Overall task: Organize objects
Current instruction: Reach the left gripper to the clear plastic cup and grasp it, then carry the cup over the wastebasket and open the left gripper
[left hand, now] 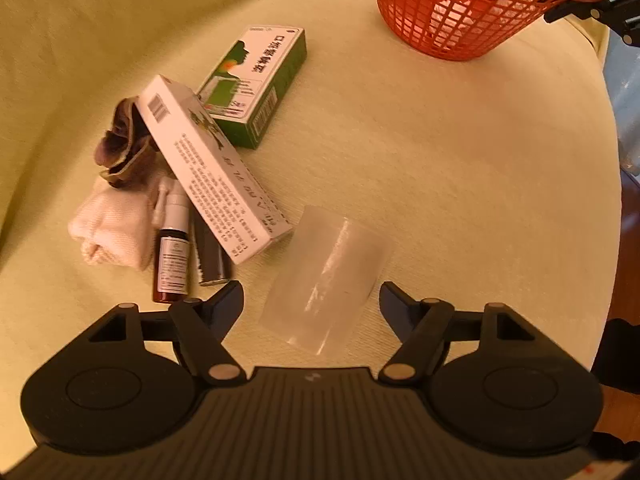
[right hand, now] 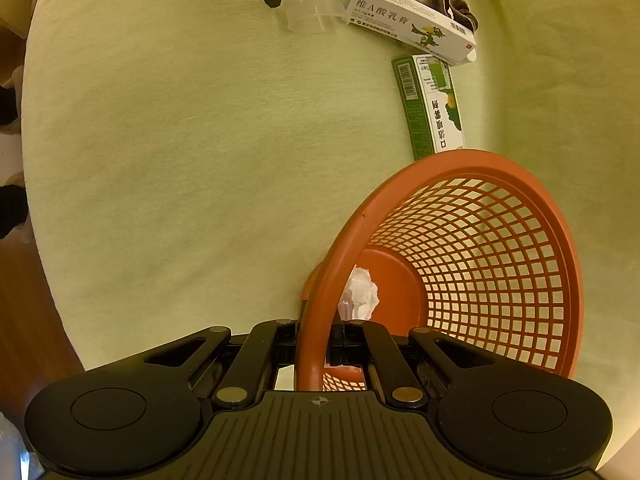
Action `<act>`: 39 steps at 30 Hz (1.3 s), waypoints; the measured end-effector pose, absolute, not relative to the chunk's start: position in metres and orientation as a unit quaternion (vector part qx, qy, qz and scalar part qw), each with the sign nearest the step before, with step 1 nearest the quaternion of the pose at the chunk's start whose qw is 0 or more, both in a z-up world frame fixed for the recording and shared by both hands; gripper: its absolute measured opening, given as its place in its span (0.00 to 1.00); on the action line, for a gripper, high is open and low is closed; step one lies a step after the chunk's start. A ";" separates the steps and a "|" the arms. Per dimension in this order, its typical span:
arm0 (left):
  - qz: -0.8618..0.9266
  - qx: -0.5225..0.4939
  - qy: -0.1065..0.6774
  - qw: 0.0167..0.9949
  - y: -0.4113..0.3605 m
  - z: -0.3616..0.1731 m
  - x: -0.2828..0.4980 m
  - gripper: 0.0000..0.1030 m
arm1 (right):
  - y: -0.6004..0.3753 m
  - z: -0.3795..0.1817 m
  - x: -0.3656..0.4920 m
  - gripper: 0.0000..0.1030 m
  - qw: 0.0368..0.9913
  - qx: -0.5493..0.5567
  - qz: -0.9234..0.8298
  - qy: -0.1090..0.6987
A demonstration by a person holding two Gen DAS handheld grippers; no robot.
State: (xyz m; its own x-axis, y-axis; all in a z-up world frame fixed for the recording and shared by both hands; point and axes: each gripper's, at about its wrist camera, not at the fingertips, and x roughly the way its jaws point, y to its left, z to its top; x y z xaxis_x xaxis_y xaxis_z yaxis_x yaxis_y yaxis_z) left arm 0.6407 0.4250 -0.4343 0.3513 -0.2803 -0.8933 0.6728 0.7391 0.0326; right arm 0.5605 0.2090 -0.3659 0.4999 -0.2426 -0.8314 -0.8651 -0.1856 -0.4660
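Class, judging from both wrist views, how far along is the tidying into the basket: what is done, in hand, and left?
Done: only a crumpled white paper lies in the orange basket. In hand: the right hand-held gripper is shut on the basket's rim, and the left hand-held gripper is open around the clear plastic cup. Left: white box, green box, brown bottle, socks.

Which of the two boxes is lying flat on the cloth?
The green box lies flat. The white box is tilted, one end propped up on the pile of other things.
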 end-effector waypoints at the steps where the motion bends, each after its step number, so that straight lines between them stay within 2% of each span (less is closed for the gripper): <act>1: -0.300 0.202 0.487 0.795 0.425 -0.435 0.642 0.64 | 0.209 -0.366 0.561 0.00 0.503 -0.704 0.310 0.393; 3: -0.304 0.200 0.491 0.791 0.424 -0.436 0.643 0.60 | 0.209 -0.366 0.563 0.00 0.505 -0.703 0.309 0.394; 8: -0.313 0.201 0.496 0.785 0.421 -0.437 0.644 0.59 | 0.209 -0.366 0.563 0.00 0.506 -0.703 0.309 0.393; 11: -0.313 0.200 0.502 0.781 0.419 -0.438 0.647 0.52 | 0.209 -0.366 0.562 0.00 0.508 -0.701 0.308 0.394; 29: -0.296 0.184 0.514 0.783 0.406 -0.433 0.644 0.48 | 0.209 -0.370 0.565 0.00 0.512 -0.696 0.312 0.395; 39: -0.290 0.163 0.497 0.801 0.402 -0.382 0.633 0.48 | 0.208 -0.369 0.562 0.00 0.513 -0.696 0.313 0.393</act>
